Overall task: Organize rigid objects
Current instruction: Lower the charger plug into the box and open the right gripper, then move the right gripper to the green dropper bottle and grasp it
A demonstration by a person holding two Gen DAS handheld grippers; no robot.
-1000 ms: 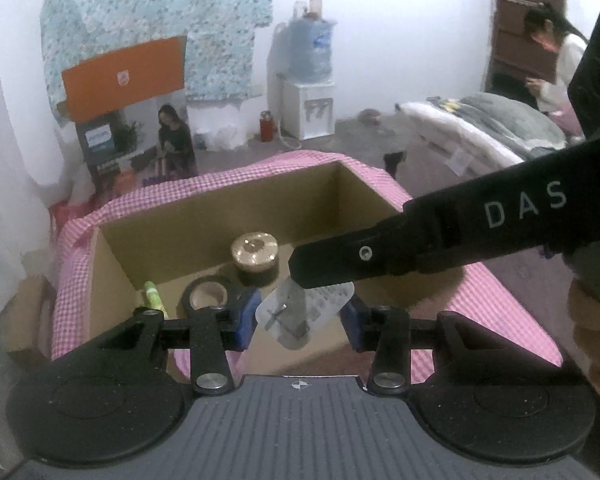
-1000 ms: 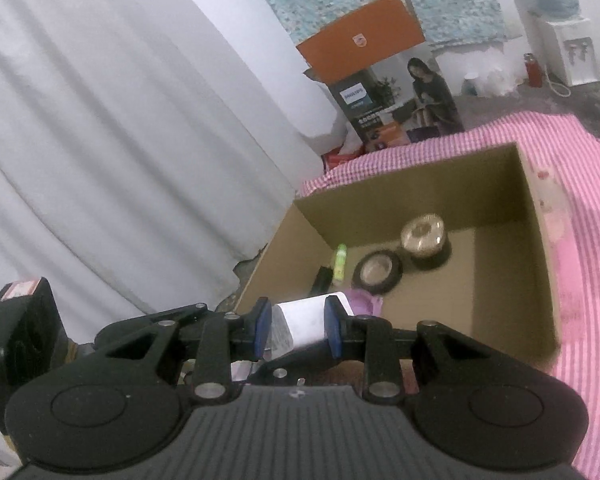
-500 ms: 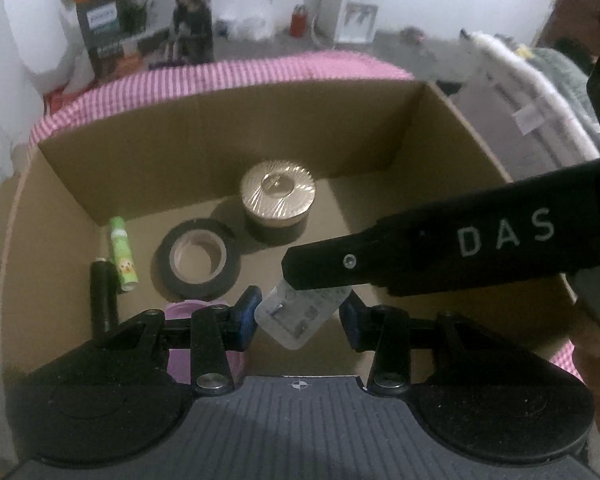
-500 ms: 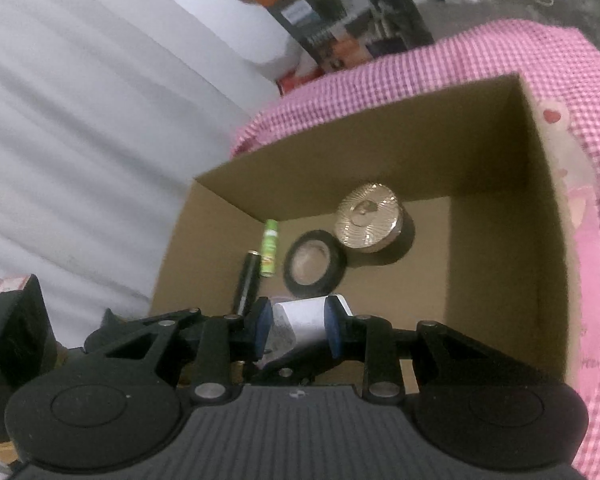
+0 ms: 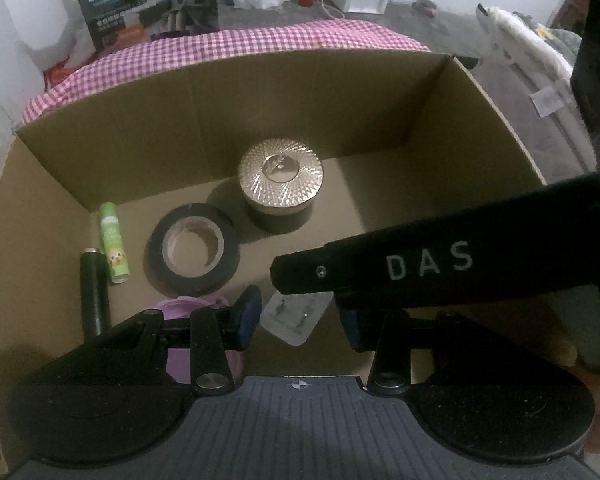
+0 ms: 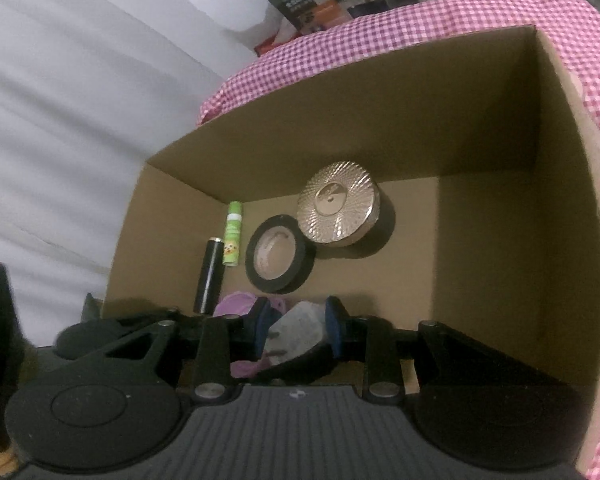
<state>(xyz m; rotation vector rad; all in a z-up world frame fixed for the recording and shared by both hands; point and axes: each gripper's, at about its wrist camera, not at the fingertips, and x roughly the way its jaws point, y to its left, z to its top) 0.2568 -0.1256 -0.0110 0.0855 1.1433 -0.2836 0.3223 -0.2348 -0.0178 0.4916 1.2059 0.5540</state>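
Note:
A small white plug in clear wrap hangs just above the floor of an open cardboard box, near its front wall. My right gripper is shut on the plug. One of its black fingers reaches in from the right in the left wrist view, over the plug. My left gripper straddles the same plug, and its jaws are opening. Its left pad sits beside the plug and a gap shows on the plug's right side.
On the box floor lie a gold round tin, a black tape roll, a green tube, a black cylinder and a purple item. Bare floor shows on the box's right half. The box sits on pink checked cloth.
Both grippers have come down and forward over the box, tilting downward, so its inside now fills both views. The plug stayed between the pads; the left pads now stand slightly off it.

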